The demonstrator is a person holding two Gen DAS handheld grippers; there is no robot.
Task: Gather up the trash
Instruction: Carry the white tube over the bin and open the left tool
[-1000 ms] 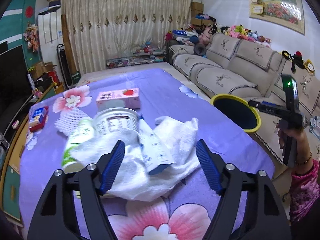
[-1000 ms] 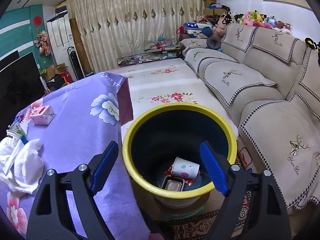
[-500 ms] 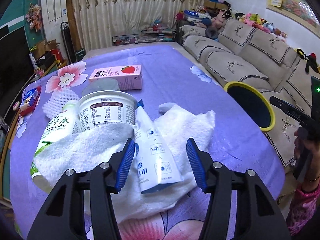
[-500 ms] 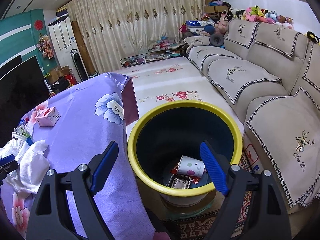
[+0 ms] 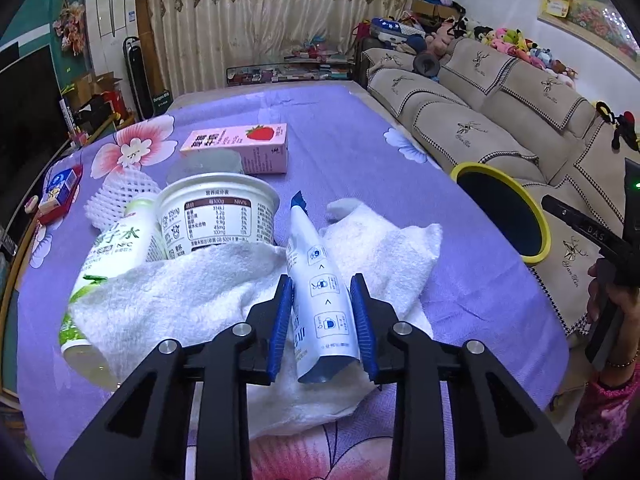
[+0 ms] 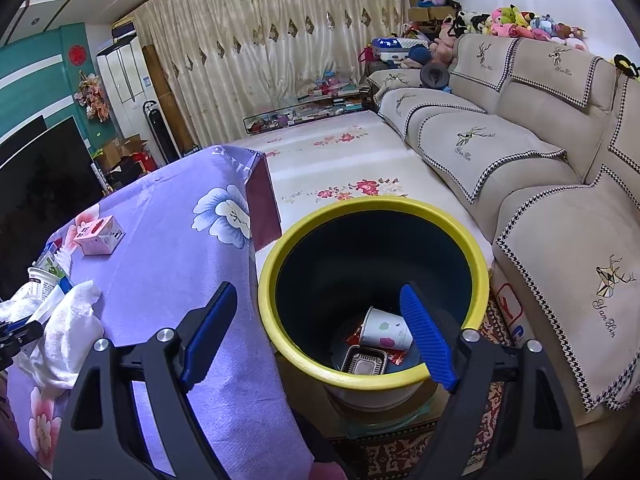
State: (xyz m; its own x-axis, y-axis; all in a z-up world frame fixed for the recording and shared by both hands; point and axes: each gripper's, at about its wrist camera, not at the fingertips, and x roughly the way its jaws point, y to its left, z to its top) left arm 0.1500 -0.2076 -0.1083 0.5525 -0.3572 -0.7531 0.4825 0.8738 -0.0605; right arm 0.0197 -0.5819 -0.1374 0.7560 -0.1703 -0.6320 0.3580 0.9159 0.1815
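Note:
My left gripper [image 5: 322,294] is shut on a white and blue pouch [image 5: 320,292] that lies on a white towel [image 5: 224,292] on the purple floral table. Behind it stand a white tub [image 5: 218,216], a green and white bottle [image 5: 108,264], a white foam net [image 5: 120,196] and a pink strawberry carton [image 5: 240,146]. My right gripper [image 6: 316,316] is open and empty above the yellow-rimmed bin [image 6: 476,264], which holds a paper cup [image 6: 384,328], a small black tray [image 6: 364,362] and a red wrapper.
The bin [image 5: 540,224] stands on the floor off the table's right edge, by the beige sofa [image 6: 520,152]. A red and blue pack [image 5: 60,188] lies at the table's left edge. The right hand-held gripper [image 5: 600,236] shows in the left wrist view.
My left gripper moved down and forward over the towel and closed its fingers on the pouch. My right gripper stayed open above the bin.

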